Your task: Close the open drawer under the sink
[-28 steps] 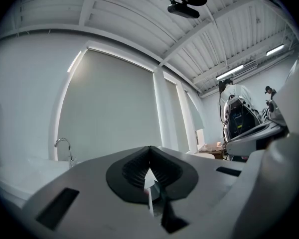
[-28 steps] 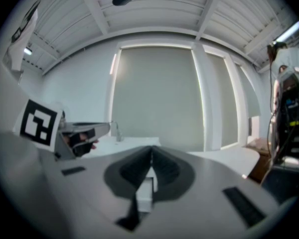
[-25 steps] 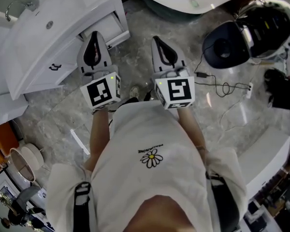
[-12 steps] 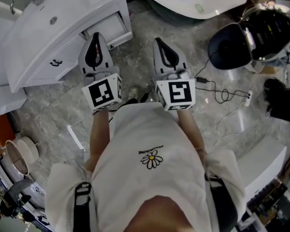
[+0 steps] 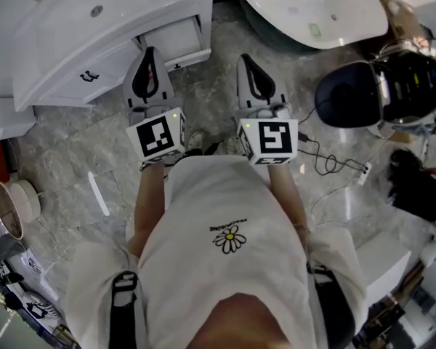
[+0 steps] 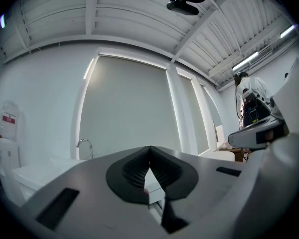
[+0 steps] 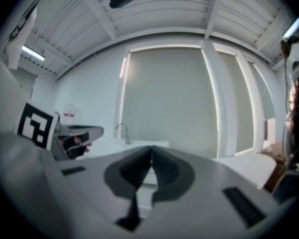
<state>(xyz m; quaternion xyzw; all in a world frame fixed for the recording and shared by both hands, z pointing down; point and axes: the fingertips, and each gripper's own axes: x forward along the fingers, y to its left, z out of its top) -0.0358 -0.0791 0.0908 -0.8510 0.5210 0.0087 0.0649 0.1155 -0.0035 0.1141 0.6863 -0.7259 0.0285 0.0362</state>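
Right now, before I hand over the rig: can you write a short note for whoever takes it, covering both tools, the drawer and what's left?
Left tool: jaws together, nothing in them. In the head view its tip lies close in front of the open drawer; I cannot tell whether they touch.
Right tool: jaws together, empty, over the floor to the drawer's right, apart from it.
Drawer: pulled out of the vanity under the sink.
Done: nothing on the drawer yet.
Left: push the drawer front in until flush, probably with the left tool.
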